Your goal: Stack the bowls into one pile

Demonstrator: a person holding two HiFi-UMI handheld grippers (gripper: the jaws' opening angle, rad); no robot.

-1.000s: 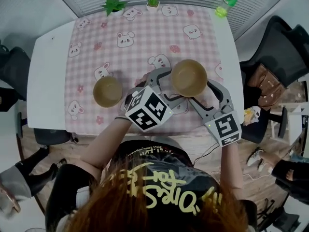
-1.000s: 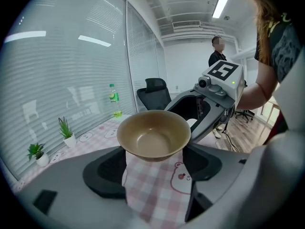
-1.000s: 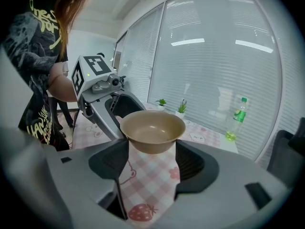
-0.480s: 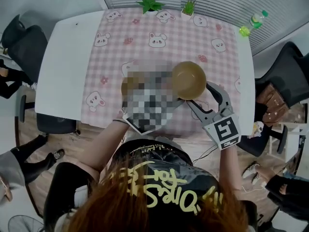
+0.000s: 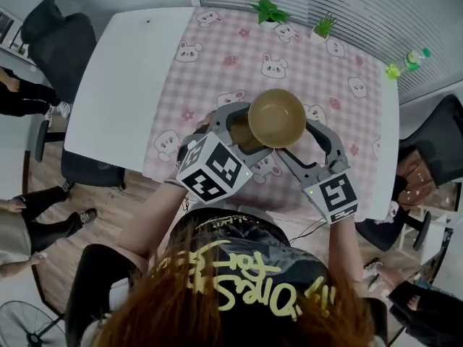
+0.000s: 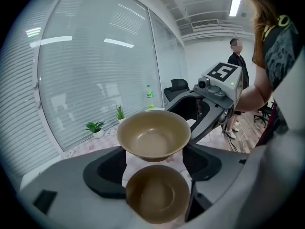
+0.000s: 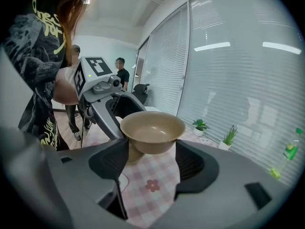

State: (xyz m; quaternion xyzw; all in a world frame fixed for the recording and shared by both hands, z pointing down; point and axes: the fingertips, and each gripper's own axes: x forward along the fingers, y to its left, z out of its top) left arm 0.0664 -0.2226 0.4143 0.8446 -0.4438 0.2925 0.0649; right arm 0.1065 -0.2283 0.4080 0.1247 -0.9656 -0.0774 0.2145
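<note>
Left gripper view: the left gripper (image 6: 155,151) has its two jaws closed against the sides of the lower bowl (image 6: 157,193), a tan bowl that sits mouth up, deep between them and close to the camera. Beyond it and higher, the upper bowl (image 6: 153,133), of the same tan colour and also mouth up, hangs clear of the pink checked cloth (image 6: 136,162). Its base overlaps the far rim of the lower bowl in this view, and whether the two touch cannot be told. Right gripper view: the right gripper (image 7: 152,147) is clamped on the lower body of the upper bowl, one jaw on each side, with the rim standing above the jaw tips. Part of the lower bowl shows behind and below it, to the left. Head view: both grippers meet over the near half of the table (image 5: 123,85), the left one at the left and the right one at the right. The upper bowl lies between the two pairs of jaws and covers most of the lower bowl, of which only a dark sliver shows at its left edge. Along the far edge of the cloth stand two small potted plants (image 5: 269,9) (image 5: 323,26), and a green bottle (image 5: 412,58) is near the far right corner.
</note>
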